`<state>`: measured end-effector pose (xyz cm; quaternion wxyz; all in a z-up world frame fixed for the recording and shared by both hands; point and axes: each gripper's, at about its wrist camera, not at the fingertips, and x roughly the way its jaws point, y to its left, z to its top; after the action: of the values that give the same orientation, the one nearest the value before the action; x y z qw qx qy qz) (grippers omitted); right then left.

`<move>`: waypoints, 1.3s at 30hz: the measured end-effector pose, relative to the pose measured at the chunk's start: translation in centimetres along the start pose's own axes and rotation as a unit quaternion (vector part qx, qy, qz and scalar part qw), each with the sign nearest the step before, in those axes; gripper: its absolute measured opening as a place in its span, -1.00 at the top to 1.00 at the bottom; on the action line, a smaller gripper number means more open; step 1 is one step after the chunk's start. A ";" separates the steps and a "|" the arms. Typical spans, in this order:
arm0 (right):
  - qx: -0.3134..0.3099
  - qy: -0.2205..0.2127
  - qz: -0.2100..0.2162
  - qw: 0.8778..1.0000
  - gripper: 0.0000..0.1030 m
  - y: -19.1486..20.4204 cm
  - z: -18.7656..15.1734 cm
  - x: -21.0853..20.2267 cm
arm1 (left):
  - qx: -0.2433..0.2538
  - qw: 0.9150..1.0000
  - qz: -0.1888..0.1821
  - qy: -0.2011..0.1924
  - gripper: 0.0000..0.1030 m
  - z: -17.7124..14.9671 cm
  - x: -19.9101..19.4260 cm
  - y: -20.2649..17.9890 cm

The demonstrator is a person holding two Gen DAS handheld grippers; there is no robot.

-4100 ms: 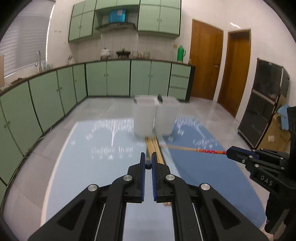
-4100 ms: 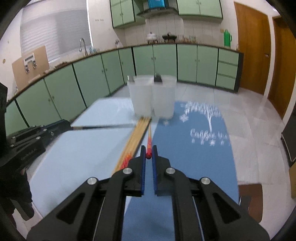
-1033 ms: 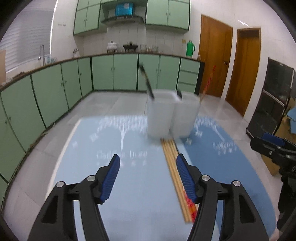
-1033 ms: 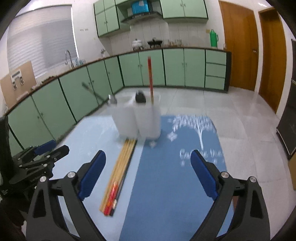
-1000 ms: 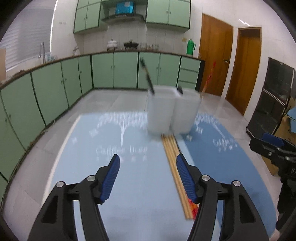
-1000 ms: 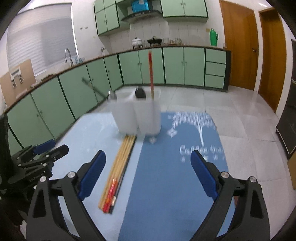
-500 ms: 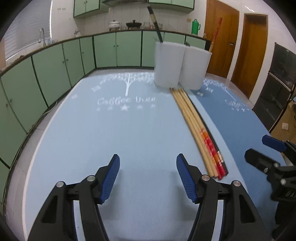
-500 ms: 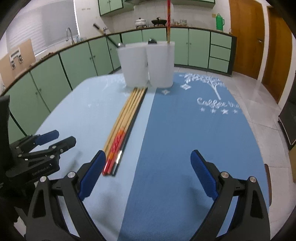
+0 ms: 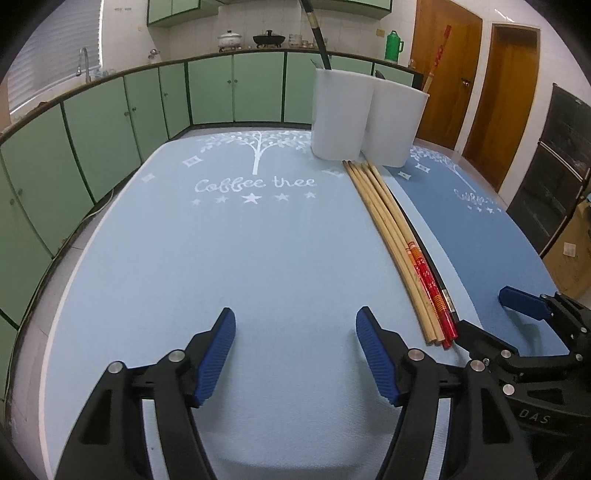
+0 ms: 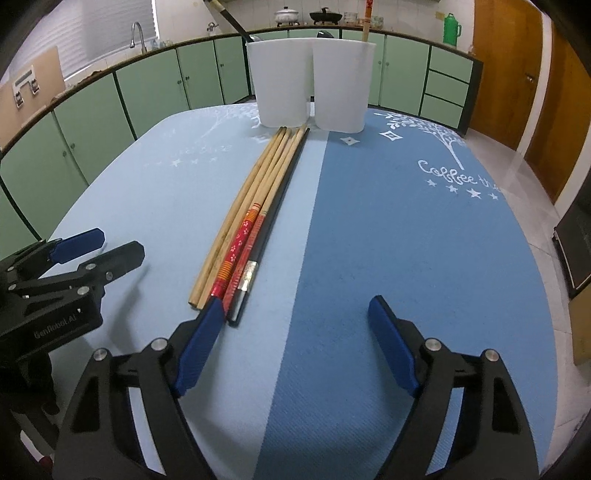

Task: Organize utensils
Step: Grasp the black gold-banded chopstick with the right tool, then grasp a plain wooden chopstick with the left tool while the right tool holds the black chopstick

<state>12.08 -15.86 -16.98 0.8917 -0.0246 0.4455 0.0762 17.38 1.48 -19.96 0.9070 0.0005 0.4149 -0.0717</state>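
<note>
Several chopsticks (image 9: 391, 236) lie side by side on the mat: plain wooden ones, red-patterned ones and a black one; they also show in the right wrist view (image 10: 258, 214). Two white holder cups (image 9: 365, 118) stand at their far end, also in the right wrist view (image 10: 310, 66). The left cup (image 10: 279, 68) holds a black utensil (image 9: 314, 29), the right cup (image 10: 341, 66) a red chopstick (image 9: 439, 51). My left gripper (image 9: 295, 350) is open and empty, low over the light blue mat, left of the chopsticks' near ends. My right gripper (image 10: 295, 343) is open and empty, its left finger close to those ends.
A light blue mat (image 9: 184, 258) and a darker blue mat (image 10: 406, 221) cover the table. Green kitchen cabinets (image 9: 110, 110) curve around behind. Wooden doors (image 9: 513, 92) stand at the right, and a dark cabinet (image 9: 554, 166) beside them.
Both grippers have dropped low toward the table and drawn back to the near ends of the chopsticks. Both stay open. The chopsticks and cups have not moved.
</note>
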 end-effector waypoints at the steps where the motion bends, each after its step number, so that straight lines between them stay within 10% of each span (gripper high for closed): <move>1: 0.002 0.001 0.000 1.000 -0.53 -0.1 0.0 0.0 | 0.000 1.000 0.000 0.001 -0.31 0.0 0.1 0.0; 12: 0.022 -0.006 -0.007 1.000 -0.45 -2.3 -0.3 -0.8 | -0.001 1.000 0.002 0.005 -0.34 0.0 0.1 0.1; 25: 0.006 0.000 0.039 0.999 0.85 -0.2 -0.4 -0.3 | 0.008 1.000 0.004 0.008 -0.35 -0.1 0.1 -0.3; 39: 0.029 -0.008 0.016 0.999 0.88 -3.7 -1.3 -1.5 | 0.022 0.999 -0.037 0.013 -0.36 -0.4 -0.2 -3.1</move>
<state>10.74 -19.78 -16.70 0.8941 0.0086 0.4410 0.0774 16.58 -1.57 -19.88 0.8982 0.0057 0.4243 -0.1144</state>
